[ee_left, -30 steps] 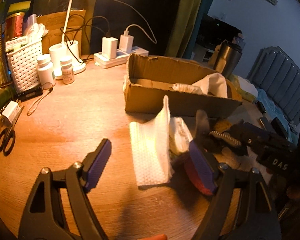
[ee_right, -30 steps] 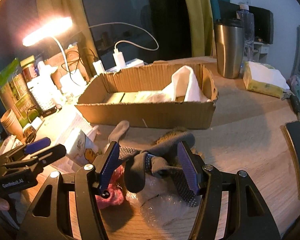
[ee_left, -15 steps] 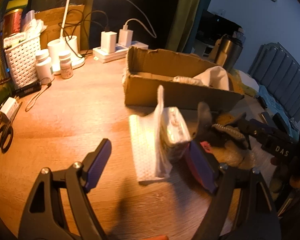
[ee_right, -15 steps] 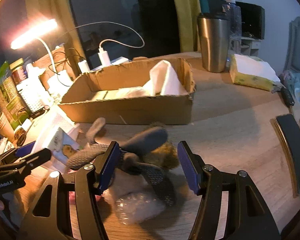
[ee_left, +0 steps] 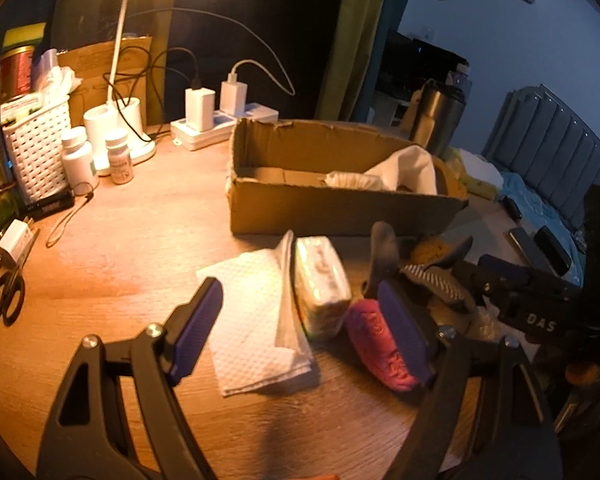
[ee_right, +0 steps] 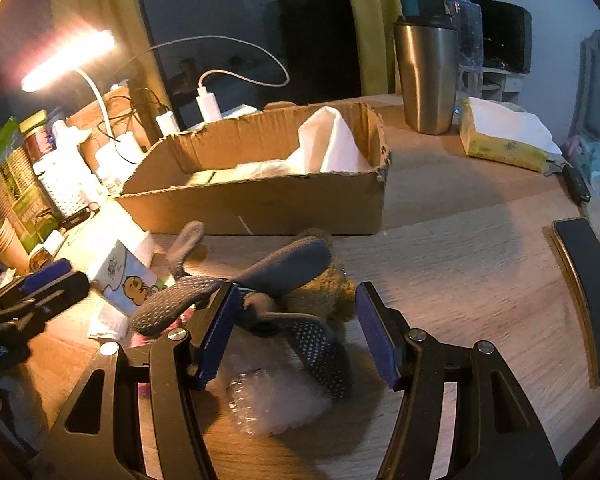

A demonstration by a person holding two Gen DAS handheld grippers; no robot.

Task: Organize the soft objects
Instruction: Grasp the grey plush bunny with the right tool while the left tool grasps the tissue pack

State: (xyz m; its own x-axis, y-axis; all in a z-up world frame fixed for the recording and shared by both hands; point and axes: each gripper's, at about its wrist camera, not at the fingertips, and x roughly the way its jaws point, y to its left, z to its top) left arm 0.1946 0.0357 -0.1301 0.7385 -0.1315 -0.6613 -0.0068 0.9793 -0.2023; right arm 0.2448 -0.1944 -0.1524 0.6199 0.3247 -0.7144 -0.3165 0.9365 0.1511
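A cardboard box (ee_left: 340,208) (ee_right: 260,204) holds white cloths (ee_right: 332,148). In front of it lie a folded white paper towel (ee_left: 252,320), a tissue pack (ee_left: 320,280) (ee_right: 128,280), a pink woolly item (ee_left: 376,344), grey dotted gloves (ee_right: 284,268), a brown plush (ee_right: 324,292) and bubble wrap (ee_right: 272,396). My left gripper (ee_left: 300,332) is open above the towel and tissue pack. My right gripper (ee_right: 296,332) is open, its fingers on either side of the gloves, not closed on them.
A desk lamp (ee_left: 132,60), power strip with chargers (ee_left: 220,120), white basket (ee_left: 36,152), pill bottles (ee_left: 80,156) and scissors (ee_left: 4,296) stand left. A steel tumbler (ee_right: 424,76), a yellow tissue box (ee_right: 504,136) and black phones (ee_right: 584,288) are right.
The towel, standing upright a second ago, now lies flat beside the tissue pack. The right gripper opened and let the gloves drop onto the pile. Both views shifted slightly.
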